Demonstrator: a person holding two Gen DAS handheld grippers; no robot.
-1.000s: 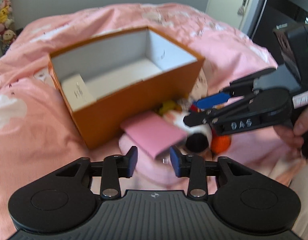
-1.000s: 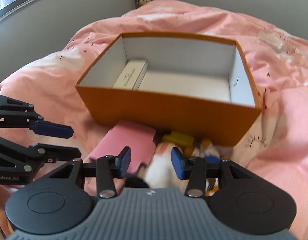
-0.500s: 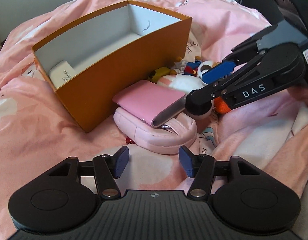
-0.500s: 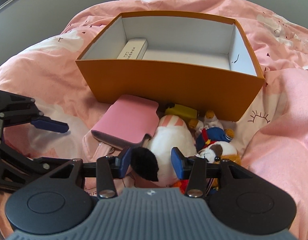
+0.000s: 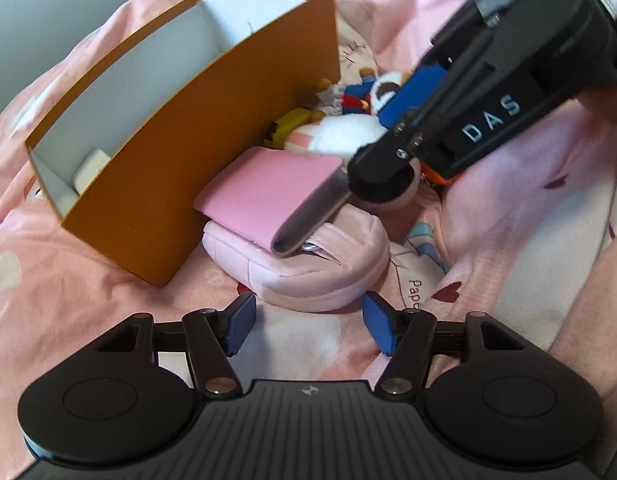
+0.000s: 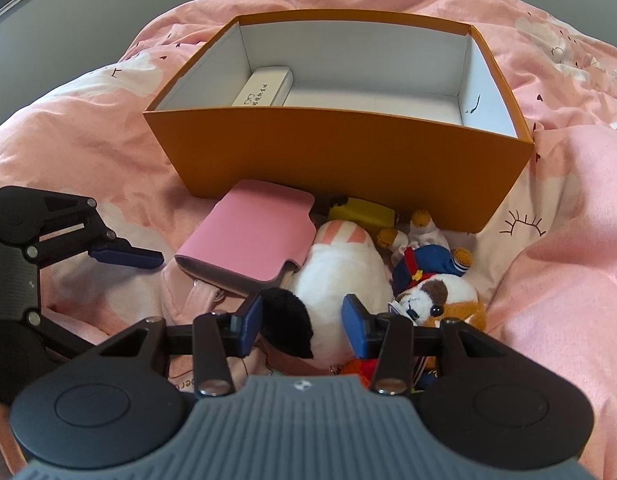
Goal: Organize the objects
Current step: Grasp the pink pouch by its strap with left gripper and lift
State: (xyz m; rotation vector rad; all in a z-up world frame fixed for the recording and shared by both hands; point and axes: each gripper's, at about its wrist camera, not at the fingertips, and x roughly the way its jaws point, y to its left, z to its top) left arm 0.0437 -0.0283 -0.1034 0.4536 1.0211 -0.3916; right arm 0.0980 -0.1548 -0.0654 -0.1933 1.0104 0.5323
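Item: white plush toy (image 6: 340,276) with a black ear and pink-striped patch, lying on the pink duvet (image 6: 548,280) just in front of the near wall of the orange box (image 6: 348,168). Right gripper (image 6: 302,326): fingers spread, straddling the black ear, no pinch made so far as the view shows. Left gripper (image 5: 306,326): fingers spread, empty, near the edge of the padded pink pouch (image 5: 320,276). Neighbours: pink case (image 6: 250,236) resting on the pouch and touching the plush's left flank; brown-and-white dog toy (image 6: 436,300) with blue hat touching its right; yellow toy (image 6: 362,212) against the box wall. Box contents: one white carton (image 6: 264,88) at the left end. Risks: a close on the ear alone may slip or leave the body dangling; lifting may drag the pink case off the pouch or snag the dog toy; the soft duvet gives under pressure, so a downward push may bury the plush rather than seat it between the fingers.
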